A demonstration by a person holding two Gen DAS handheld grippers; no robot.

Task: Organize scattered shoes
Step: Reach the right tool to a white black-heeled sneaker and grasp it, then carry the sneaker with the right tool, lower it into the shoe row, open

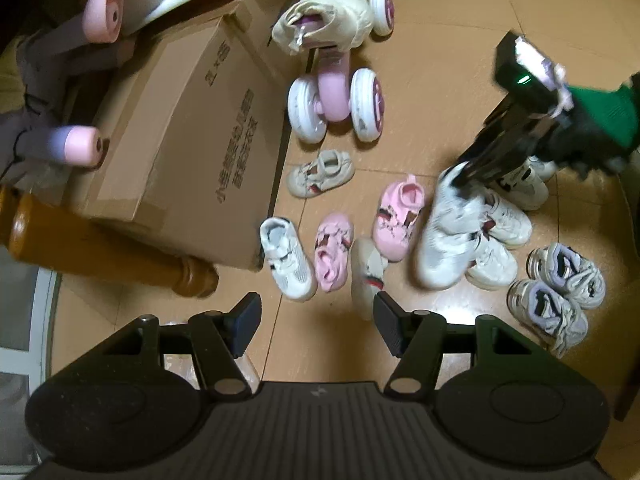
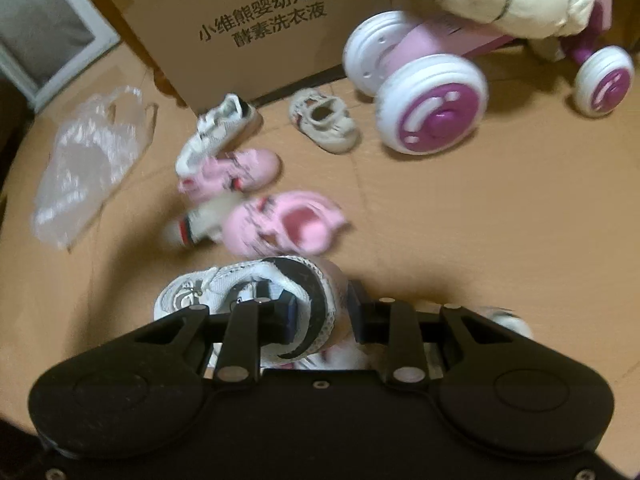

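Small children's shoes lie scattered on the tan floor. My right gripper [image 2: 320,312] is shut on the collar of a white sneaker [image 2: 224,284] and holds it off the floor; in the left wrist view this sneaker [image 1: 444,240] hangs toe-down under the right gripper [image 1: 464,184]. My left gripper [image 1: 316,320] hovers open, nothing between its fingers, just above a beige shoe [image 1: 368,276] lying on its side. Nearby are a white sneaker [image 1: 286,264], two pink shoes [image 1: 334,252] [image 1: 396,218] and another beige shoe [image 1: 320,174]. White pairs [image 1: 508,220] and a grey-lilac pair [image 1: 560,280] stand at the right.
A large cardboard box [image 1: 180,132] stands left of the shoes. Behind them is a pink ride-on toy [image 1: 336,104] with white wheels and a cream cloth over it. A wooden furniture leg [image 1: 100,248] lies at the left. A clear plastic bag [image 2: 88,160] lies on the floor.
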